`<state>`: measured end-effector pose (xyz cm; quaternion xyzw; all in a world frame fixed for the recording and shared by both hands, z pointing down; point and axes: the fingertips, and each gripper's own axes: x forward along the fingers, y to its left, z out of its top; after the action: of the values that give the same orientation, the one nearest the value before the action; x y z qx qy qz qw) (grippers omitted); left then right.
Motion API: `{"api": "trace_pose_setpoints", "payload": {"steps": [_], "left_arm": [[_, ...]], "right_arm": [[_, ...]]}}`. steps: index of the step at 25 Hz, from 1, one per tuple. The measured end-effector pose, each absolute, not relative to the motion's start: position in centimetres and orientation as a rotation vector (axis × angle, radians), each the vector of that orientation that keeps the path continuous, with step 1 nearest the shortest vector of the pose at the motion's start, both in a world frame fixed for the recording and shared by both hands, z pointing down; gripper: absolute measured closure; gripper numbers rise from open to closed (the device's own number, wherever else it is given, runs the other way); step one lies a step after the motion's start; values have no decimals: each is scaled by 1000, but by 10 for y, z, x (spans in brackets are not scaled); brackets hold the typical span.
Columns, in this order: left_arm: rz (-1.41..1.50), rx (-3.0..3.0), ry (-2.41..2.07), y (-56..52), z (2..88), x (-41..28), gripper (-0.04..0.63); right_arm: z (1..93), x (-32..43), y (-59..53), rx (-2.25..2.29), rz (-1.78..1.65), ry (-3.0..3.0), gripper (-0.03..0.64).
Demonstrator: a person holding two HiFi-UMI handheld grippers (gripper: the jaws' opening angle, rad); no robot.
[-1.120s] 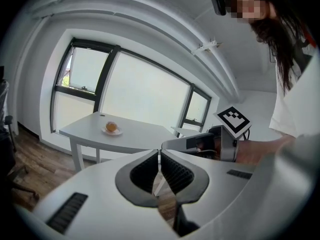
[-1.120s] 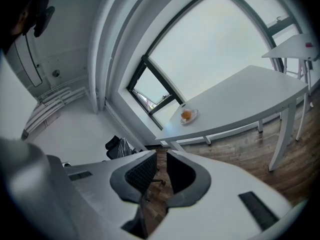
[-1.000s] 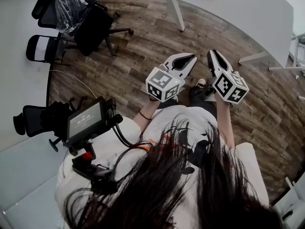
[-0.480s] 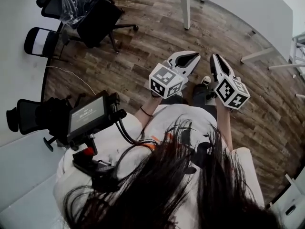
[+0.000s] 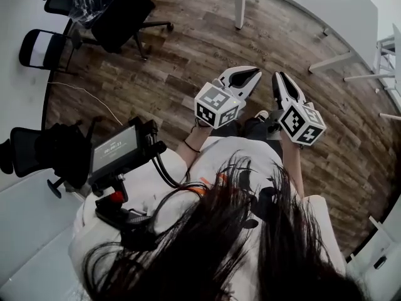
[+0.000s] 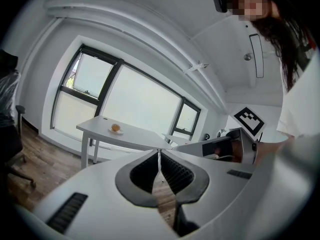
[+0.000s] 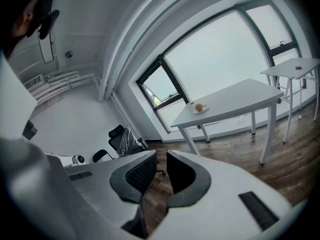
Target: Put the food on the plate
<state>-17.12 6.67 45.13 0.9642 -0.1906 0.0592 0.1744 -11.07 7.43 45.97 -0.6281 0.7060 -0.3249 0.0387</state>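
Note:
A round orange piece of food lies on a small white plate on a white table, far ahead in the left gripper view. The right gripper view shows the same food and plate on that table. In the head view, my left gripper and right gripper are side by side at waist height over the wooden floor, far from the table. Both are shut and hold nothing, as seen at the left gripper and the right gripper.
Black office chairs stand at the back left, and another chair is close on the left. A screen device hangs at the person's chest. A second white table with a small red thing stands to the right.
The head view has tilted: the table has slid toward the top edge and the plate has left the frame. Both grippers keep their place in front of the body, still shut.

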Motion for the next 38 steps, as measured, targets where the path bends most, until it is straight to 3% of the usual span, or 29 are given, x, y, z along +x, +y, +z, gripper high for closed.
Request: {"api": "trace_pose_setpoints", "payload": {"steps": [13, 24, 38], "left_arm": [[155, 2721, -588, 67, 439, -168, 589], [181, 2757, -560, 162, 446, -107, 589], [201, 2783, -636, 182, 439, -99, 589]], "right_arm": [[448, -112, 76, -1894, -984, 2227, 549], [452, -54, 165, -1887, -958, 2241, 548], [450, -48, 184, -1811, -951, 2292, 548]]}}
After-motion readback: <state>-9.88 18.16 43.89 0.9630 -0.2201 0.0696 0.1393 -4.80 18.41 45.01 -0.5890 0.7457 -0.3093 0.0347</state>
